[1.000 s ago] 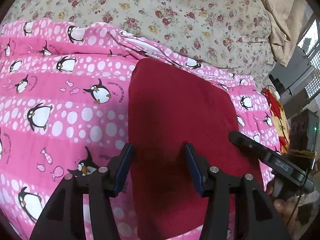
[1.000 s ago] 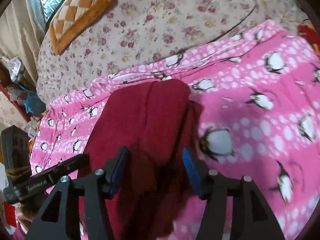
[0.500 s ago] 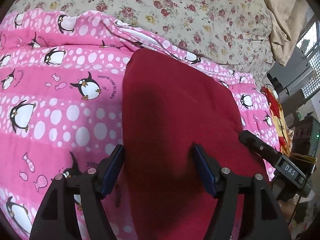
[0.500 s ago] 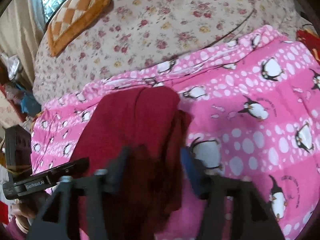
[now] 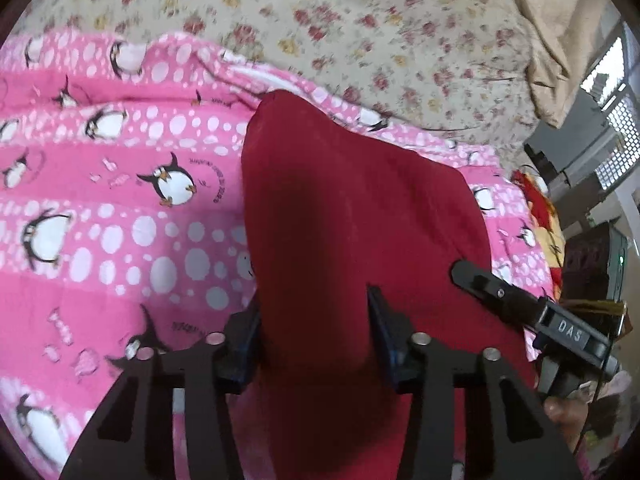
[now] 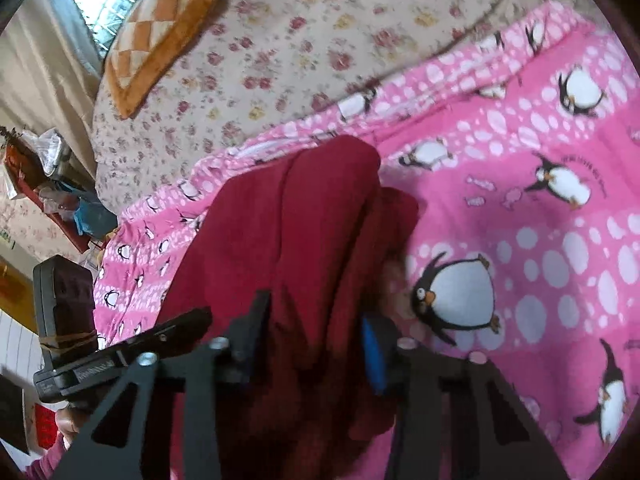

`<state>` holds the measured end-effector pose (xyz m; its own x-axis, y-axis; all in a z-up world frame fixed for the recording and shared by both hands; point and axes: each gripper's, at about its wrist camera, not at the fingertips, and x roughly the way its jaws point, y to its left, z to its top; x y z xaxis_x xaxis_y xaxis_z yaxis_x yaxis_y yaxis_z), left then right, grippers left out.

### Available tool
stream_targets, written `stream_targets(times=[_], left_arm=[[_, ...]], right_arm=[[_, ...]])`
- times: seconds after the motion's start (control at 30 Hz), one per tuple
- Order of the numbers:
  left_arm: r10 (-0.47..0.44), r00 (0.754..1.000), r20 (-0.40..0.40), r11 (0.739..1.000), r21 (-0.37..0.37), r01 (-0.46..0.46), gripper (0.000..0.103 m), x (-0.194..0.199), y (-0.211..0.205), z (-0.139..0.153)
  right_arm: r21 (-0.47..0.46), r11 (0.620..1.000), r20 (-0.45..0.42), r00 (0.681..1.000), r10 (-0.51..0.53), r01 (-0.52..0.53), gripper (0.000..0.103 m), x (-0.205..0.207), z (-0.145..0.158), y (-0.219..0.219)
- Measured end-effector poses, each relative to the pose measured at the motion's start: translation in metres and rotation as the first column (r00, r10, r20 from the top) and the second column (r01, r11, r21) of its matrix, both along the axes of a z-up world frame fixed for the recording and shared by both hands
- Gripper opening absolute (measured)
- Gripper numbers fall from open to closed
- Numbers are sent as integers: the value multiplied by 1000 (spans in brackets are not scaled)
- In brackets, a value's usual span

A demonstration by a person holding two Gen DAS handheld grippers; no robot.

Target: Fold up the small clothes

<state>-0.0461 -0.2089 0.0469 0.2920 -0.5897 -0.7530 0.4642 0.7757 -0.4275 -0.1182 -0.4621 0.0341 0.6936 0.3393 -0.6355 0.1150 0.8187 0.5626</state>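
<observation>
Dark red garment [image 5: 352,224] lies on a pink penguin-print blanket [image 5: 120,216], which is spread over a floral bedsheet [image 5: 360,20]. From the left wrist view the garment reads as a tall, smooth panel, narrowing to a rounded top near the blanket's far edge. From the right wrist view the same garment [image 6: 288,232] shows lengthwise creases, and a second layer or fold sticks out along its right side.

Left gripper [image 5: 316,328]: fingers spread apart, blue pads facing inward, red cloth filling the whole gap between them. Pads [image 5: 380,328] sit at the cloth's surface, but the cloth does not look pinched; whether the near edge is lifted or only lies under the fingers, I cannot tell.

Right gripper [image 6: 316,328]: fingers likewise spread, blue pad visible on the right finger, bunched red cloth passing between. No clamping is evident.

Each camera catches the other tool at its outer edge: a black finger of the right gripper [image 5: 520,308] rests low on the right side of the garment, and the left gripper [image 6: 120,356] shows at lower left in the right wrist view.

Orange-and-cream checked cushion [image 6: 160,28] lies at the far end of the bed, near a bright window.
</observation>
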Motion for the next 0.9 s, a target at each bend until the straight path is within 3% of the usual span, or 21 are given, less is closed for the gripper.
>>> stream_targets(times=[0.2,0.37,0.43,0.5,0.6,0.7,0.8,0.9], left_arm=[[-11,1000,-1,1000,-3,11,22,-40,47,31],[56,997,-45,997,60,-53,23,-68,88,23],[82,993,-84,992,106,-73,26,-70,92,5],[104,992,-69,990,106,-97,31,-73,95,-4],[140,990,-21,984,116,-137,32,-81,97,5],[203,976,80,967,143,-213,33,-90,99,17],[229,964,138,955,162,-250,33,-95,100,20],[229,962,149,950,183,-255,33,-99,104,21]], right_arm=[[51,994,7,996,94,-94,37,-25,33,34],[104,979,-29,984,177,-174,41,-42,17,69],[50,985,-80,982,171,-167,49,-44,1,82],[-46,986,-96,983,157,-162,52,-49,-1,91],[-171,976,-73,989,127,-138,52,-68,24,98],[-267,956,-2,992,125,-121,52,-95,59,105],[-277,947,61,981,187,-163,52,-116,85,120],[-273,932,87,959,269,-237,52,-126,92,137]])
